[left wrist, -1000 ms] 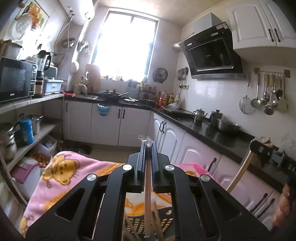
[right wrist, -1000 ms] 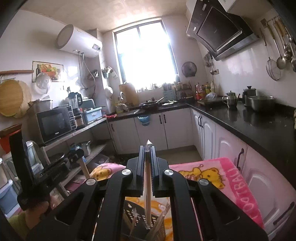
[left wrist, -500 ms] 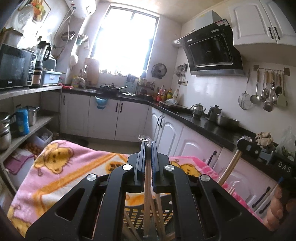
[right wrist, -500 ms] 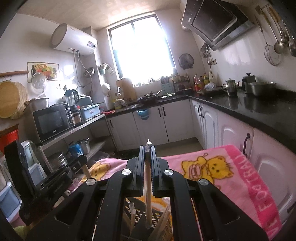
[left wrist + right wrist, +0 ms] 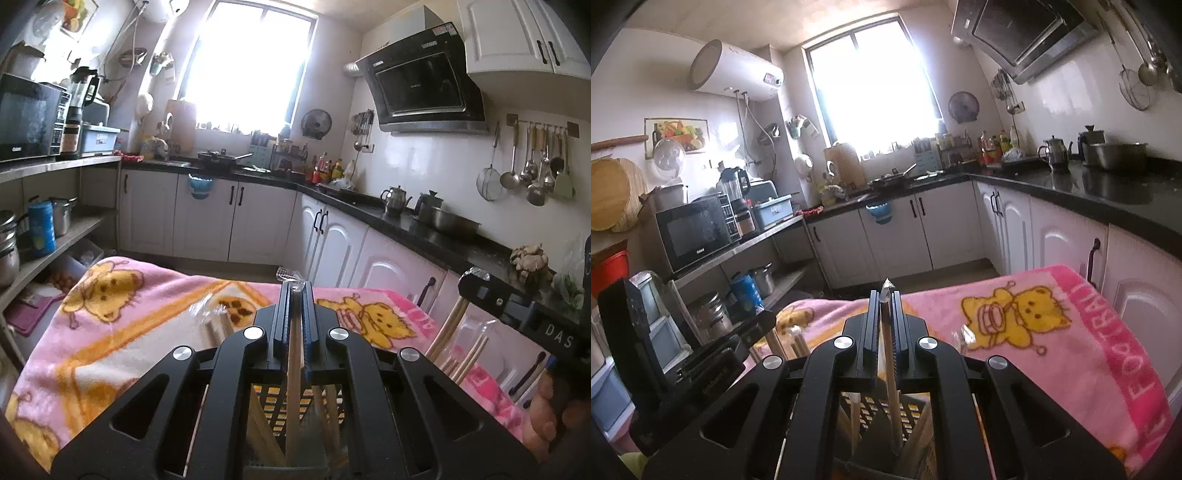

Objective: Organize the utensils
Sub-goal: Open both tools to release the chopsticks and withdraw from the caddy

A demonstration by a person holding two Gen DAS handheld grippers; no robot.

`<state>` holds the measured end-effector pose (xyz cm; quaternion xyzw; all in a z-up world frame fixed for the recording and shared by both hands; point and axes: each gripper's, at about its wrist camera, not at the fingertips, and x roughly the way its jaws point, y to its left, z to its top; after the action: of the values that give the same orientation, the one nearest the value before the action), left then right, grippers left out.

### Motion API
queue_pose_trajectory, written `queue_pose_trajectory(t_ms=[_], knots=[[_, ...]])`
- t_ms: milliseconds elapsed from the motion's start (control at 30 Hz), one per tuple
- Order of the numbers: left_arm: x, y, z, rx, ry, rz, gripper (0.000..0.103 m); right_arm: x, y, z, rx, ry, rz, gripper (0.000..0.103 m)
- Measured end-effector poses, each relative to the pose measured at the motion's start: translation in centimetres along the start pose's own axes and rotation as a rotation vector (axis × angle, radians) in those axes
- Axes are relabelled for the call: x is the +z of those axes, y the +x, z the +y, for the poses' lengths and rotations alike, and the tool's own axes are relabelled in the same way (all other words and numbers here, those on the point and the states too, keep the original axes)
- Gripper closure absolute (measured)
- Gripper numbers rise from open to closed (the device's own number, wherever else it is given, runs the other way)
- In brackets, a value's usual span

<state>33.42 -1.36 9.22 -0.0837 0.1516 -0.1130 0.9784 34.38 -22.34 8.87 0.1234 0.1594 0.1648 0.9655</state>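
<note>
My left gripper [image 5: 294, 291] is shut on a wrapped pair of wooden chopsticks [image 5: 293, 373], whose lower end reaches into a black mesh utensil holder [image 5: 275, 402] that holds several more chopsticks. My right gripper [image 5: 885, 301] is shut on another wrapped chopstick pair [image 5: 892, 384], its lower end inside the same black mesh holder [image 5: 871, 413]. Each gripper shows in the other's view: the right one [image 5: 480, 291] at the right, the left one [image 5: 713, 365] at the left, both holding chopsticks steeply tilted over the holder.
The holder stands on a table covered with a pink cartoon blanket [image 5: 122, 325]. More wrapped chopsticks [image 5: 218, 325] lie on the blanket beyond the holder. White cabinets with a black counter [image 5: 406, 229] run along the right; shelves with a microwave [image 5: 690, 236] stand at the left.
Both grippers have sunk and tilted forward towards the table, so the chopsticks reach deeper into the holder. The blanket takes up more of both views. Both stay shut.
</note>
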Motion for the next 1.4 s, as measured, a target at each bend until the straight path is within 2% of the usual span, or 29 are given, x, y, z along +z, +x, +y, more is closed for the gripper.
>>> queue_pose_trajectory(t_ms=[333,467,533,733,933,1000,1133,1200,1400], knots=[[-0.8,0.2,0.1,0.001,0.015,0.058,0.100,-1.4,0.2,-0.1,0.001,0.009,0.046,0.097],[-0.8,0.1,0.1,0.001,0.021,0.097,0.079,-1.7,0.1,-0.2,-0.007,0.011,0.073,0.096],[-0.8,-0.1,0.0,0.000,0.028,0.114,0.075,-1.8,-0.1,-0.3,-0.009,0.018,0.081,0.096],[-1.0,-0.9,-0.2,0.011,0.037,0.154,0.064,-1.7,-0.6,-0.6,-0.016,0.030,0.101,0.075],[-1.6,-2.2,0.4,0.004,0.008,0.202,0.052,-1.9,-1.6,-0.7,-0.020,0.022,0.118,0.070],[-1.8,-2.9,0.6,0.006,0.000,0.211,0.048,-2.0,-2.1,-0.7,-0.025,0.018,0.124,0.063],[-2.1,-4.5,0.7,0.009,-0.003,0.214,0.040,-2.2,-3.2,-0.6,-0.029,0.013,0.129,0.057],[-2.4,-5.5,0.7,0.014,0.000,0.211,0.033,-2.4,-3.9,-0.5,-0.030,0.007,0.131,0.047],[-3.6,-8.0,0.1,0.024,0.015,0.225,0.019,-3.7,-6.3,0.1,-0.052,-0.031,0.126,0.026]])
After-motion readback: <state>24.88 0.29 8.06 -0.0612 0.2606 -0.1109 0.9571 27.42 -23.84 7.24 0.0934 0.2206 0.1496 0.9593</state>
